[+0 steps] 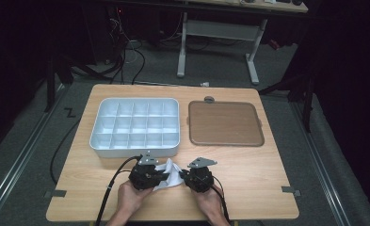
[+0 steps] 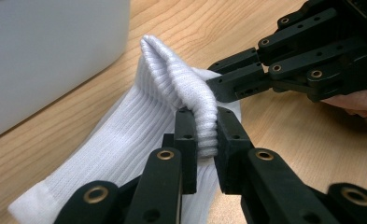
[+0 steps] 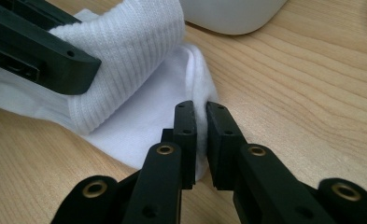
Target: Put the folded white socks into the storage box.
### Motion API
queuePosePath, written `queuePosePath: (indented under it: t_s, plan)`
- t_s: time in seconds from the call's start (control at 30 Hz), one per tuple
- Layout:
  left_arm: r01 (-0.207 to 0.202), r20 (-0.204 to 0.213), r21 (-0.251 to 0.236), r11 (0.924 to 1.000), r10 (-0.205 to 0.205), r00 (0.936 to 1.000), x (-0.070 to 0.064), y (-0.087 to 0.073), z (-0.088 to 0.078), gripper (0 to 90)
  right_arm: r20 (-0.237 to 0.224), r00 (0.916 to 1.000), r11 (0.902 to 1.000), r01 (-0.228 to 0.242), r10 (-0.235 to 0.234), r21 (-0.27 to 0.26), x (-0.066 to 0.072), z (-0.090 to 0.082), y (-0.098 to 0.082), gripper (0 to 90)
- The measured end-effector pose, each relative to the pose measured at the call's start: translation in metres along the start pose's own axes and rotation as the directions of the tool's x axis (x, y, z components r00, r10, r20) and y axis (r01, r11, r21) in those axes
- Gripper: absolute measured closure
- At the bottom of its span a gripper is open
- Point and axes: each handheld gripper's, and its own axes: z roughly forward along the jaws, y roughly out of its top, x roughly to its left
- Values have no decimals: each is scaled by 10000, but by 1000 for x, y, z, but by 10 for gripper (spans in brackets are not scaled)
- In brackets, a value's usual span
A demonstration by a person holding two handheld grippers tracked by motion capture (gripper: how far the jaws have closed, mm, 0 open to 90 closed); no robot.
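Clearly you have the white sock (image 1: 169,173) pinched from both sides near the table's front edge, just before the grey tray (image 1: 134,125); your left gripper (image 2: 205,140) clamps its ribbed cuff, your right gripper (image 3: 201,140) clamps a thinner edge, seemingly to fold or spread it.

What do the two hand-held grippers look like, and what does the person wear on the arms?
Both the left gripper and right gripper are black, with flat linked jaws, brass-coloured pivot rivets, a grey three-cornered plate on top and a trailing black cable. The forearms are bare: no sleeves or gloves.
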Motion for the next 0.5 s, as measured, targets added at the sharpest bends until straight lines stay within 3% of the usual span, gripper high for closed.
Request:
queuePosePath:
  t_s: [0.5]
  plan:
    - [-68,-105,333,9994,71,9999,5,-10,12,807,60,10000,9999,65,-66,100,-1,1,0,829]
